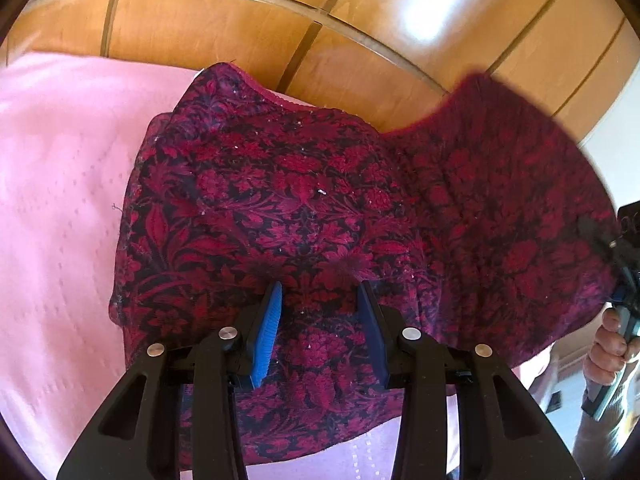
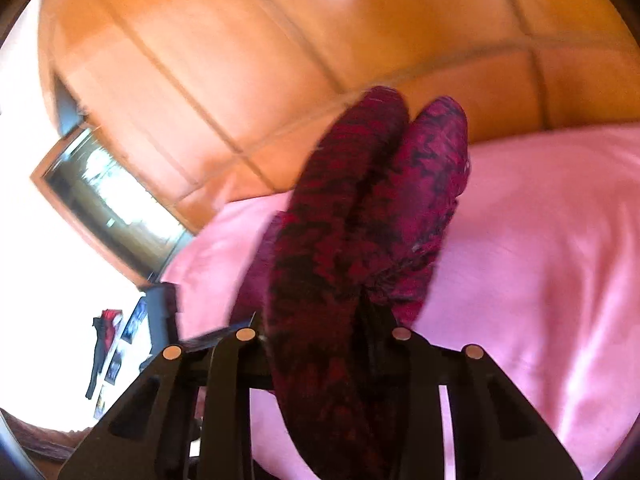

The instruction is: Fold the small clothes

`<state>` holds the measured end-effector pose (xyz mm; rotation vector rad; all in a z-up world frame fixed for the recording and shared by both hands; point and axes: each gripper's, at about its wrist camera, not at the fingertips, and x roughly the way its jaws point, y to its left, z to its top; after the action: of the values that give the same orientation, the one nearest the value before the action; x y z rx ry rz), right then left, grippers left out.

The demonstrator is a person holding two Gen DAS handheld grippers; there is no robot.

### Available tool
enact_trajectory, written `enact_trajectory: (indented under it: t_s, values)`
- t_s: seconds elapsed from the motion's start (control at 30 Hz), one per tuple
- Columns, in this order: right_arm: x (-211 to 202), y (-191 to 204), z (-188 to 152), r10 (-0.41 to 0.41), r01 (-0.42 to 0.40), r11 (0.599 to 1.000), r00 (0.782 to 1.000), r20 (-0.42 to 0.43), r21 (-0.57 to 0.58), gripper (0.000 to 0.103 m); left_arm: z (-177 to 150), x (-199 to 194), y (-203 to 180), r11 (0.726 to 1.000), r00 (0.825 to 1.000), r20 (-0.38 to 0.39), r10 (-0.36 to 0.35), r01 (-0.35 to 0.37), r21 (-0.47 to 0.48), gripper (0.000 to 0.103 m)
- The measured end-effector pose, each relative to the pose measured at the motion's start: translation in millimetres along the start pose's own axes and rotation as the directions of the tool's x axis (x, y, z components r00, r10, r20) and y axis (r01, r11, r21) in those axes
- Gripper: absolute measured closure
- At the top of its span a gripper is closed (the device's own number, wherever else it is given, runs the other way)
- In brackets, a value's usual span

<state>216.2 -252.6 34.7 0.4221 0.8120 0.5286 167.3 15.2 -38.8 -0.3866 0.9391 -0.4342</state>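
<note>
One red-and-black floral garment (image 1: 320, 208) lies spread on the pink bedspread (image 1: 52, 200), its right side lifted off the bed. The left gripper (image 1: 320, 300) rests on the cloth with jaws parted and two blue pads (image 1: 268, 332) visible, clamping nothing. The right gripper (image 2: 344, 320) has its jaws closed on a bunched fold of the garment (image 2: 360, 208). Behind stands one wooden headboard (image 1: 240, 20).

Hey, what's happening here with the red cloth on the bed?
A person is folding a red and black floral garment over a pink bedspread. The right gripper is shut on one edge and holds it raised. The left gripper is open, its fingers resting against the cloth.
</note>
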Motion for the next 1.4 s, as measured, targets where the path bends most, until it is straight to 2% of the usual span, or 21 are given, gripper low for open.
enact_trajectory:
  t_s: [0.1,0.3,0.4,0.5,0.6,0.63,0.77,0.83,0.97,1.0,1.07,1.13,1.17,1.2,1.27,1.3,1.4]
  values:
    - [25,39,3,0.022,-0.024,0.997,0.999,-0.026,-0.067,0.076,-1,-7,5,0.999,0.999,0.021,-0.031,0.031,-0.012,0.065]
    - [77,92,1,-0.002,-0.006,0.992,0.998,-0.061,-0.129,0.077,-7,-45,32,0.995,0.994,0.088,-0.066,0.072,-0.067,0.066]
    - [99,116,-8,-0.042,0.026,0.982,0.996,-0.079,-0.185,0.076,-10,-76,58,0.986,0.986,0.148,-0.08,0.1,-0.134,0.066]
    - [128,134,-27,-0.098,0.063,0.961,0.988,-0.117,-0.268,0.076,-9,-105,79,0.971,0.97,0.214,-0.112,0.153,-0.185,0.066]
    - [165,155,-58,-0.172,0.104,0.918,0.974,-0.146,-0.383,0.076,-4,-131,92,0.956,0.951,0.265,-0.156,0.213,-0.202,0.066]
    - [176,163,-71,-0.201,0.119,0.891,0.969,-0.146,-0.438,0.076,-2,-137,94,0.954,0.948,0.27,-0.167,0.225,-0.198,0.066]
    - [188,175,-100,-0.275,0.185,0.803,0.958,-0.076,-0.567,0.076,11,-139,78,0.953,0.94,0.26,-0.223,0.266,-0.147,0.066]
    - [186,180,-107,-0.293,0.212,0.771,0.955,-0.039,-0.6,0.076,26,-130,70,0.956,0.943,0.239,-0.231,0.267,-0.126,0.066]
    - [188,189,-117,-0.294,0.228,0.747,0.956,-0.002,-0.624,0.074,51,-105,50,0.967,0.961,0.165,-0.221,0.238,-0.087,0.062]
    - [188,191,-120,-0.292,0.234,0.743,0.956,0.01,-0.627,0.074,61,-98,50,0.968,0.964,0.144,-0.223,0.237,-0.084,0.059]
    - [185,193,-124,-0.285,0.237,0.741,0.958,0.024,-0.628,0.072,70,-84,47,0.974,0.975,0.102,-0.198,0.207,-0.094,0.058]
    - [178,190,-125,-0.277,0.237,0.74,0.96,0.036,-0.629,0.07,76,-66,43,0.973,0.978,0.05,-0.203,0.207,-0.098,0.058]
    - [176,190,-126,-0.273,0.236,0.742,0.961,0.039,-0.627,0.067,76,-62,43,0.975,0.981,0.039,-0.19,0.193,-0.106,0.06]
    - [174,188,-126,-0.268,0.234,0.743,0.962,0.041,-0.627,0.066,78,-57,41,0.977,0.983,0.018,-0.18,0.181,-0.109,0.083]
    - [172,195,-129,-0.244,0.214,0.751,0.969,0.039,-0.625,0.054,81,-51,40,0.979,0.986,0.025,-0.162,0.164,-0.12,0.087]
    - [170,198,-130,-0.22,0.19,0.761,0.975,0.028,-0.62,0.051,83,-50,38,0.98,0.988,0.03,-0.151,0.154,-0.123,0.088]
    - [140,192,-123,-0.094,0.054,0.828,0.995,-0.044,-0.558,0.045,81,-54,35,0.985,0.99,0.033,-0.134,0.137,-0.108,0.089]
